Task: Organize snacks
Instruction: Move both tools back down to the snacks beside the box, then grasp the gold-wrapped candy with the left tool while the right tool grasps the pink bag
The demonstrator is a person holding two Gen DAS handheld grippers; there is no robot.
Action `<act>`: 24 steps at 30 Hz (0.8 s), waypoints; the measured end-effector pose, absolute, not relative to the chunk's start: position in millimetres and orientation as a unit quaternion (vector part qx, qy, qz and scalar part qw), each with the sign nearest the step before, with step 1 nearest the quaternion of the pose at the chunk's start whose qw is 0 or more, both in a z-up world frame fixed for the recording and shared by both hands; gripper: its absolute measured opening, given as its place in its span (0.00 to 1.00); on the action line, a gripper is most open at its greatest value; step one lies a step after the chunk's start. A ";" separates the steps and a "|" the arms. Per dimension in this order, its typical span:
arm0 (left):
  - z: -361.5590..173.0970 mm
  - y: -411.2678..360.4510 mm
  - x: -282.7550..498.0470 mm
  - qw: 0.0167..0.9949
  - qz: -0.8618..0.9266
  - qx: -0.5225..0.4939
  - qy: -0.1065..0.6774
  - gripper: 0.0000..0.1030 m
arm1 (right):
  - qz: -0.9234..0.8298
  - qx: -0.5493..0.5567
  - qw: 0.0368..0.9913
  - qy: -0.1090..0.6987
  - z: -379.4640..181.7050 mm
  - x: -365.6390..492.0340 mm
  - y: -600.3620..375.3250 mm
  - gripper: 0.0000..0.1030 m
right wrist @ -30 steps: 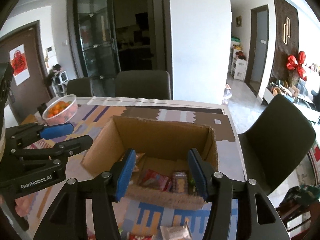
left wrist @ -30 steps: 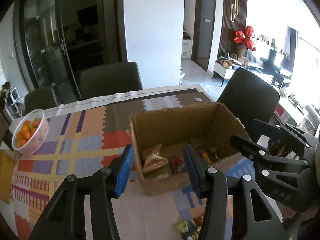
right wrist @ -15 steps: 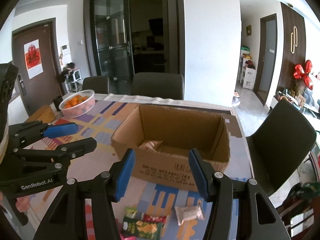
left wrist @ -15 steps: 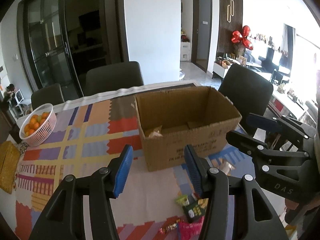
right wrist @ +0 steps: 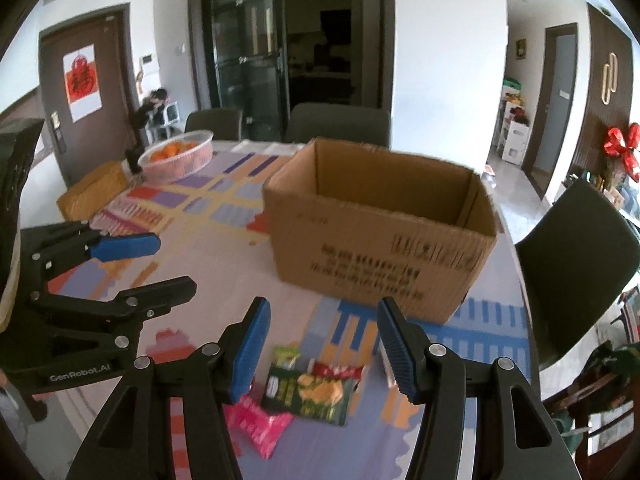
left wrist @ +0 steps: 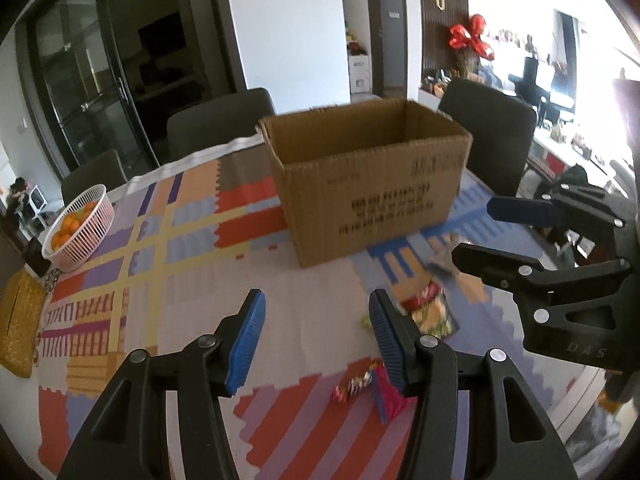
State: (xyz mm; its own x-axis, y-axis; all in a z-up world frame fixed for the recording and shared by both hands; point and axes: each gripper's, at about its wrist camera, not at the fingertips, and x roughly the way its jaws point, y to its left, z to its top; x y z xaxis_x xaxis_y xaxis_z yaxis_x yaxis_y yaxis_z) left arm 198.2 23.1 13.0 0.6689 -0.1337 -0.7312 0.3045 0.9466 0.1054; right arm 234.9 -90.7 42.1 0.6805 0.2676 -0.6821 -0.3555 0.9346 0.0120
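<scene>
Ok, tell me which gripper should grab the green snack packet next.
Right. The green snack packet lies directly between the open right gripper fingers; from the left gripper it sits off to the side.

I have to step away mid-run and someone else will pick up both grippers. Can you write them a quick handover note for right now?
Left gripper: open, empty, above the tablecloth.
Right gripper: open, empty, over the green snack pack.
Cardboard box stands open on the table; its contents cannot be seen from here.
Left to pack, all lying in front of the box: the green pack, a pink packet, a small red wrapped candy, a pale packet.
</scene>
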 end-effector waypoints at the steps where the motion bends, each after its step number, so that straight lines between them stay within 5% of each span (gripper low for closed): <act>1: 9.4 23.3 194.9 0.905 -0.122 0.114 0.392 0.52 | 0.174 -0.067 0.912 0.366 38.9 232.3 -88.0 0.55; 24: -71.2 33.0 192.2 0.823 -0.217 0.174 0.495 0.52 | 0.268 -0.176 0.811 0.490 -38.6 204.1 -37.9 0.55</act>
